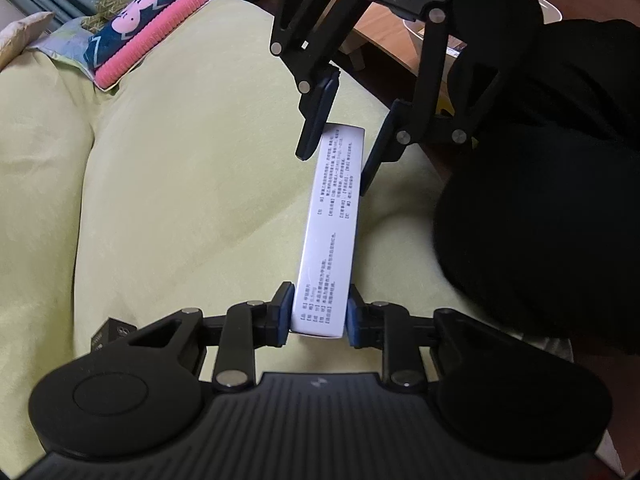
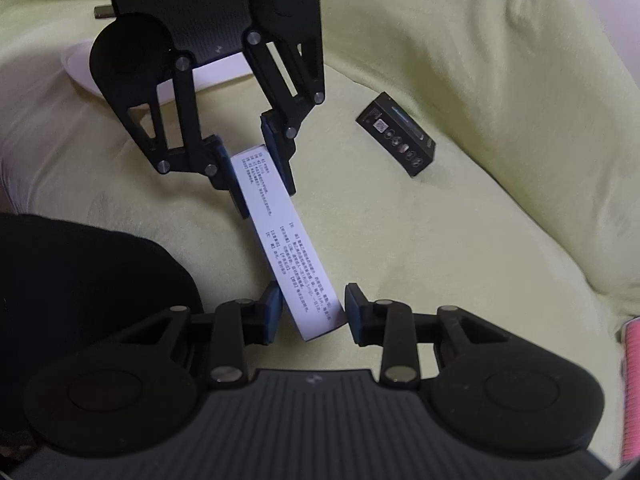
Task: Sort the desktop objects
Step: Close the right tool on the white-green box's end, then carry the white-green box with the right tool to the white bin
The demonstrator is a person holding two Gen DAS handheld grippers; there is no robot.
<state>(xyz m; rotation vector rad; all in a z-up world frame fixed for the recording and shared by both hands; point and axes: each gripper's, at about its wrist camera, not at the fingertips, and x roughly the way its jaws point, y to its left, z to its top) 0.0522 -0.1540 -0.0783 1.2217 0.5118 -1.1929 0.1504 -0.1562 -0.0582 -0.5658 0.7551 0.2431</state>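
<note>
A long white box (image 1: 328,220) with small printed text hangs above a yellow-green blanket (image 1: 180,180), held at both ends. In the left wrist view my left gripper (image 1: 318,316) is shut on the near end, its blue pads pressing both long sides. My right gripper (image 1: 340,152) reaches in from the top and straddles the far end. In the right wrist view the white box (image 2: 288,248) runs diagonally. There my right gripper (image 2: 310,312) pinches its near end, slightly askew, and my left gripper (image 2: 256,172) clamps the far end.
A small black box (image 2: 396,136) lies on the blanket to the right. A white dish (image 2: 80,68) sits behind the left gripper. A pink ribbed item (image 1: 148,40) and a dark patterned cloth (image 1: 132,20) lie at the back. A black sleeve (image 1: 540,200) fills the right side, with a wooden table (image 1: 384,36) behind.
</note>
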